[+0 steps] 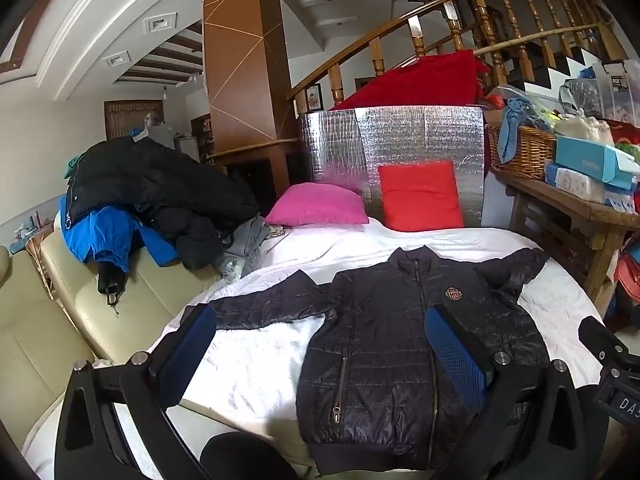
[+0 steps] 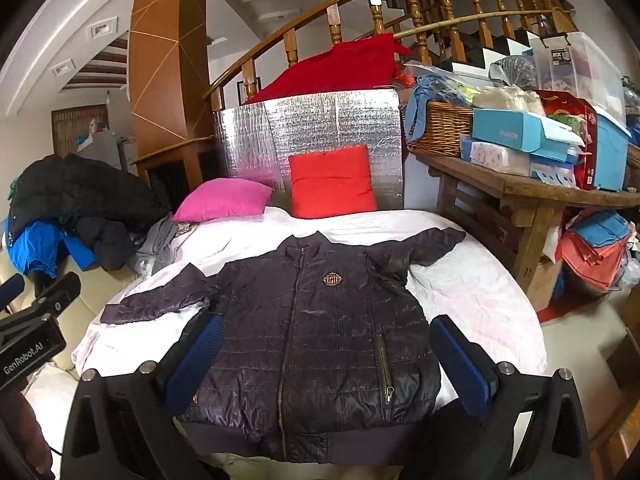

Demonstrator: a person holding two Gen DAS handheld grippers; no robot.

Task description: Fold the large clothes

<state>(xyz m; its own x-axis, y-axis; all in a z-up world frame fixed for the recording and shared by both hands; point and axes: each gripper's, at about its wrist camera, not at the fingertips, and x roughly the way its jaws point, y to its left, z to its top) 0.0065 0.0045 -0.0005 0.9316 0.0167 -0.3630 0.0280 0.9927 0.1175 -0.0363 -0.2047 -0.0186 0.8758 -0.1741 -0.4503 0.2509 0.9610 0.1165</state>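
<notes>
A dark navy quilted jacket [image 1: 404, 344] lies flat, front up and zipped, on a white-sheeted bed [image 1: 256, 360], sleeves spread to both sides. It also shows in the right wrist view [image 2: 316, 344]. My left gripper [image 1: 320, 340] is open and empty, held above the jacket's lower left part. My right gripper [image 2: 326, 348] is open and empty, held above the jacket's hem. The left gripper's body shows at the left edge of the right wrist view [image 2: 32, 336].
A pile of black and blue coats [image 1: 140, 200] lies on a cream sofa [image 1: 48, 332] at the left. Pink [image 1: 318, 204] and red [image 1: 420, 196] pillows sit at the bed's head. A cluttered wooden table [image 2: 532, 196] stands at the right.
</notes>
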